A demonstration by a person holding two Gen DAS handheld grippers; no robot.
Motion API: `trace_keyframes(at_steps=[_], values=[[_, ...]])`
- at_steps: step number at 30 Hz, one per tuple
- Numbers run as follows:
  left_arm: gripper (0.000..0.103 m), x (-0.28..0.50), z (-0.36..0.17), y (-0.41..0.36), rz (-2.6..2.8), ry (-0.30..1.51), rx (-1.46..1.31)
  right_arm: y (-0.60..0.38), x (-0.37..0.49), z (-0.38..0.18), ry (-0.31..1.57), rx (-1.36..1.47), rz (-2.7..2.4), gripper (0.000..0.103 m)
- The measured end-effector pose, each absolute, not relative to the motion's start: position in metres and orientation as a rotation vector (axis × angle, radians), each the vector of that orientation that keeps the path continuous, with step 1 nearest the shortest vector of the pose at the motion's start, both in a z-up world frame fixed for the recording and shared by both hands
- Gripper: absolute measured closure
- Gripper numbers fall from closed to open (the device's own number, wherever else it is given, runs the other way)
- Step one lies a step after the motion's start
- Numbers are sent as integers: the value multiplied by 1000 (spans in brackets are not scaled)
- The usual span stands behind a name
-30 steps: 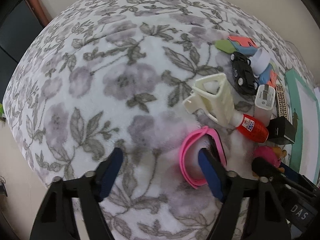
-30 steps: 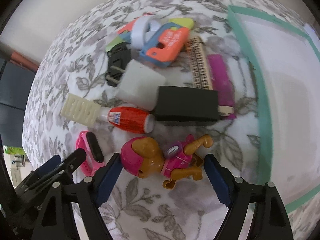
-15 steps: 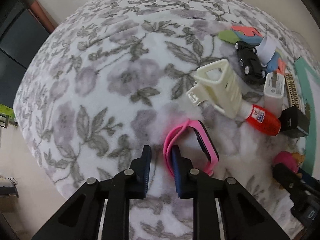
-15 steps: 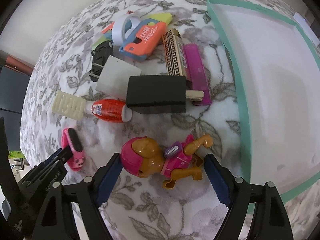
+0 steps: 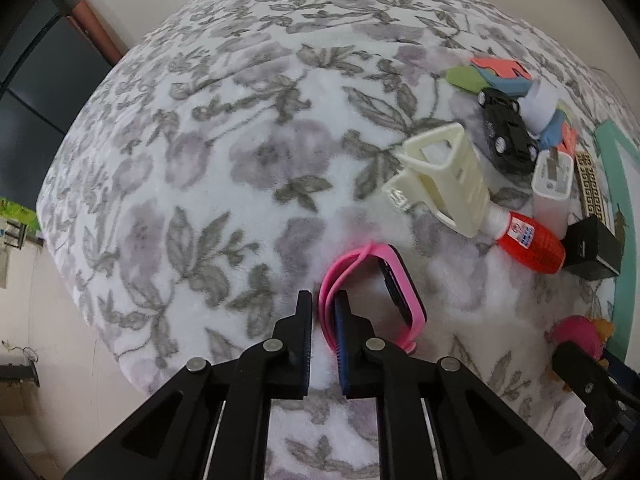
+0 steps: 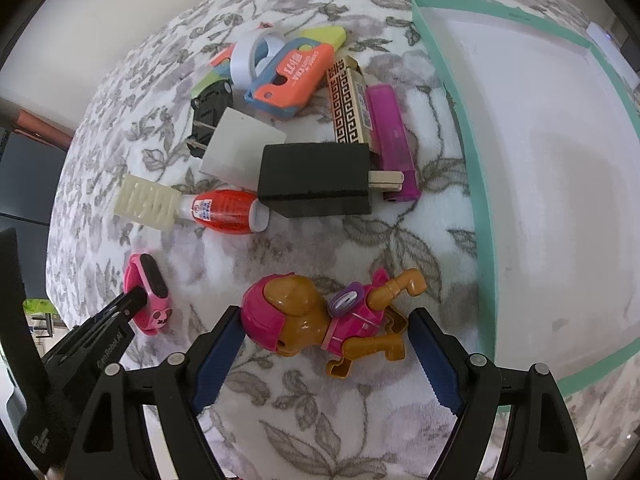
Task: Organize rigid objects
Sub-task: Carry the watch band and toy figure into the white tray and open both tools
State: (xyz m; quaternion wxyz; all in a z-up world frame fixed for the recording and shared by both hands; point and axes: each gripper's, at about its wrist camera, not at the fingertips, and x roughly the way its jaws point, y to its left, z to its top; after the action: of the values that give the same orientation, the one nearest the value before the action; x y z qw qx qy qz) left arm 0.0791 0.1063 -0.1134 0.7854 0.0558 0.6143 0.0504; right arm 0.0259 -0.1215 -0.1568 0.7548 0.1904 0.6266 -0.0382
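Note:
A pink watch (image 5: 400, 292) lies on the flowered blanket. My left gripper (image 5: 324, 320) points down at it, its jaws closing on the doubled strap, which is pinched between the pads. In the right wrist view the same watch (image 6: 148, 284) shows with a left fingertip on it. My right gripper (image 6: 326, 360) stands open around a pink and brown toy pup (image 6: 316, 320) lying on its side. Its left pad is close to the head and its right pad is apart from the legs.
A teal-rimmed white tray (image 6: 480, 240) lies to the right. Beyond the pup is a pile: black box (image 6: 316, 184), red glue bottle (image 6: 224, 212), cream clip (image 5: 444, 176), white charger (image 6: 240, 148), black toy car (image 5: 506, 132), patterned box (image 6: 348, 104), purple lighter (image 6: 392, 140), orange-blue cutter (image 6: 292, 76), tape roll (image 6: 244, 64).
The left jaws have gone from wide apart to closed on the watch strap. The right gripper has slid a little toward the tray, still open, with the pup staying between its fingers.

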Motion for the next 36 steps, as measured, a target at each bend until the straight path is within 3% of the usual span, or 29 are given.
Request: trace_keyframes(at_steps=[12,20,25,36], values=[[95,82,-88,103,193,1301,135,-133,17,-130,1313,445,-64,18],[95,84,-51,81,163,1241,93,-150,12,-91,1156,433,-123,18],[95,83,-29,35,84,1195,106,-178,9,-69,1040,400,-257,18],[95,84,-8,-87,-96,1161,175,-266,-8,-73,992,455,-528,18]])
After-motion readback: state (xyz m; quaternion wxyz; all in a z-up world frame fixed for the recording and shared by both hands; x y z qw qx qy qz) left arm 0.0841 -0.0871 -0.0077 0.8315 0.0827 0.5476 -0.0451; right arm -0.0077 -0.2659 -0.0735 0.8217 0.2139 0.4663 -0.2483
